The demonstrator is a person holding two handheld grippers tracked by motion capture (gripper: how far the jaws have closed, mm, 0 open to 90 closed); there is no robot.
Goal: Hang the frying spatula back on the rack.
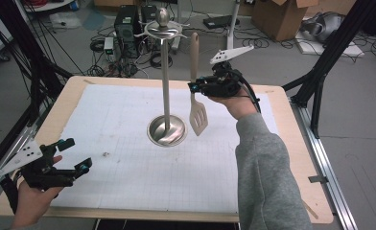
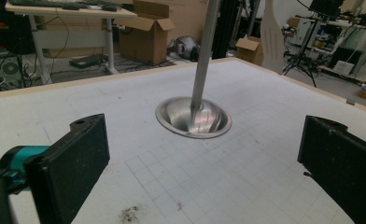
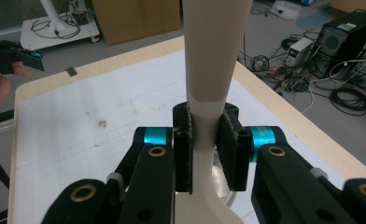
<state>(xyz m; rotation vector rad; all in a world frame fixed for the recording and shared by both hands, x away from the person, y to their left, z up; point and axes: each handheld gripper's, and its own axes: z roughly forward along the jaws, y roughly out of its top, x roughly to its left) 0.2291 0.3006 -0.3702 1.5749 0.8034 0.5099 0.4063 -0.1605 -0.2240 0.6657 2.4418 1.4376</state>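
Trouble could come from swing: the right gripper [image 1: 194, 86] clamps the spatula [image 1: 197, 115] by its handle beside the metal stand [image 1: 166, 91], and a bump could tip it. The left gripper [image 1: 75, 154] rests wide open.

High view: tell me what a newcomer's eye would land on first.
A tall steel utensil stand with a round dish base rises from the middle of the white gridded mat. Just to its right, the right gripper holds a cream slotted spatula upright in the air, jaws shut on its handle. At the near left corner, the left gripper rests open and empty.
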